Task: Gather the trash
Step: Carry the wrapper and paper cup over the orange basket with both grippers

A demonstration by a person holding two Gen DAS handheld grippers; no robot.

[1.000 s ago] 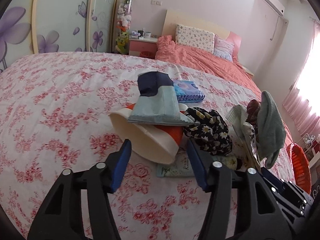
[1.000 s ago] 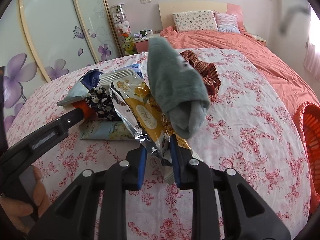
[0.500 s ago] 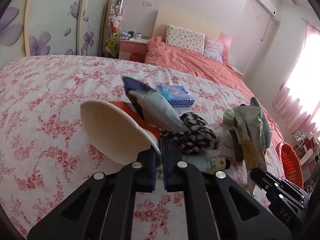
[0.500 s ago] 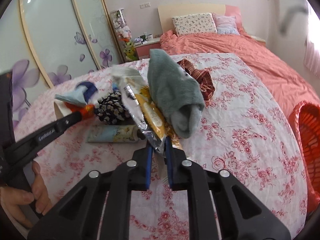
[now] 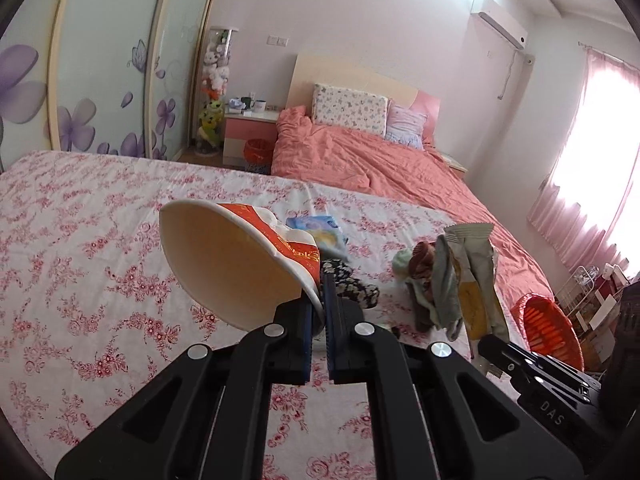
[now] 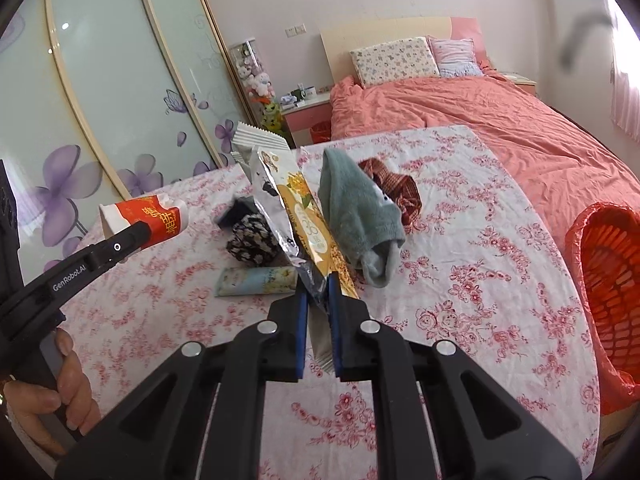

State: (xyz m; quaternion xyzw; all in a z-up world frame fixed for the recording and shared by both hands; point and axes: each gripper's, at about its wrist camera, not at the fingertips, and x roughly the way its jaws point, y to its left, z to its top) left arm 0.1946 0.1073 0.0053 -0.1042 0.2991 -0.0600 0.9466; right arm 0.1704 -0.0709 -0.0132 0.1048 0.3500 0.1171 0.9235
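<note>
Left gripper (image 5: 322, 300) pinches paper cup (image 5: 236, 264) rim; right gripper (image 6: 318, 300) pinches upright foil wrapper (image 6: 296, 208). Orange basket (image 6: 608, 280) sits far right of frame, nearer the right gripper.

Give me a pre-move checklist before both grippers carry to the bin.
1. Left gripper shut on the paper cup rim: ok, cup is off the bed.
2. Right gripper shut on the snack wrapper: ok; jaws have just been closing, wrapper pinched near its lower end.
3. Wrapper free of the grey sock: cannot tell, they overlap in both views.
4. Red bin in view with its mouth open: ok, off the bed's right edge.
5. Path to the bin free of the other gripper: ok, it is far left in the right wrist view.
6. Other trash remaining: not ok, a tube is on the bed.
</note>
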